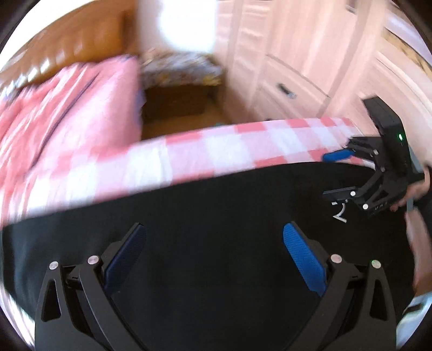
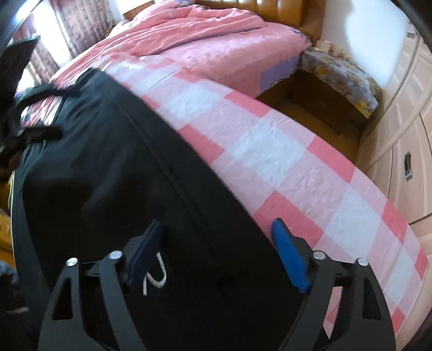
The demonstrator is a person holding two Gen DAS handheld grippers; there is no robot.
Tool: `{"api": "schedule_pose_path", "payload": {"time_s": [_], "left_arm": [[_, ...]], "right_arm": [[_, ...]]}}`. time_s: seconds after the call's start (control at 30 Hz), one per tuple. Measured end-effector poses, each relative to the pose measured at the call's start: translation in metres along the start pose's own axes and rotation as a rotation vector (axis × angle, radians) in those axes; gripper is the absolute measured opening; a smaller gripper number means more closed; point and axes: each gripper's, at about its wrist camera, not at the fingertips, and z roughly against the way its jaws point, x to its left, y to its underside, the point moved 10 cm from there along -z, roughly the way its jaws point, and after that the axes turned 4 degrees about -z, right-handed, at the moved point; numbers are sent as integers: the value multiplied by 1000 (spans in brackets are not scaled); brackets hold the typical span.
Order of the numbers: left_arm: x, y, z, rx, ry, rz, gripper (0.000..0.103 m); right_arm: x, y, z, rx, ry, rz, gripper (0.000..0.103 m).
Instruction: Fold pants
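Bed (image 2: pixel 205 46) fills most of both views: pink quilt at the head end, brown headboard (image 2: pixel 270 10) behind it. Pink-and-white checked sheet (image 2: pixel 270 151) covers the near part of the bed. Pale wardrobe (image 1: pixel 310 54) with drawers stands along one side; low nightstand (image 2: pixel 340 73) under a patterned cloth sits between bed head and wardrobe.

Black pants (image 2: pixel 108 167) lie flat on the checked sheet, spread across its near side, one long edge running beside the exposed checks. White drawstring (image 2: pixel 155 275) lies on the fabric at the waist end.

Left gripper (image 1: pixel 214 259): jaws spread wide over the black fabric, nothing between the pads; contact with the cloth unclear, left view is motion-blurred.

Right gripper (image 2: pixel 216 259): jaws apart, nothing pinched. Left pad sits just at the drawstring, right pad near the pants' edge by the sheet. In the left view it shows side-on at the waist end, held by a hand (image 1: pixel 415 191).
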Motion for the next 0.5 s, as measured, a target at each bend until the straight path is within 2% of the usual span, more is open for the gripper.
{"api": "schedule_pose_path", "payload": {"time_s": [0.07, 0.1, 0.17, 0.23, 0.27, 0.33, 0.4, 0.5], "left_arm": [[-7, -9, -8, -36, 25, -124, 101], [-13, -11, -15, -27, 61, -198, 101], [-16, -15, -26, -13, 93, -290, 101], [-22, -14, -36, 9, 113, -382, 98], [-25, -12, -40, 24, 138, -423, 91], [-32, -7, -49, 47, 192, -508, 87], [-39, -3, -52, 63, 258, -575, 87], [-41, -6, -53, 60, 325, -584, 87]], "right_arm": [[-1, 2, 1, 1, -14, 12, 78], [-2, 2, 1, 0, -19, 16, 76], [1, 3, 3, -7, -38, 36, 68], [8, 4, 6, -12, -61, 57, 49], [12, 6, 9, -18, -57, 76, 46], [16, 6, 16, -48, -34, 105, 35], [21, 7, 28, -85, -21, 114, 32], [39, 9, 46, -144, 8, 171, 28]]}}
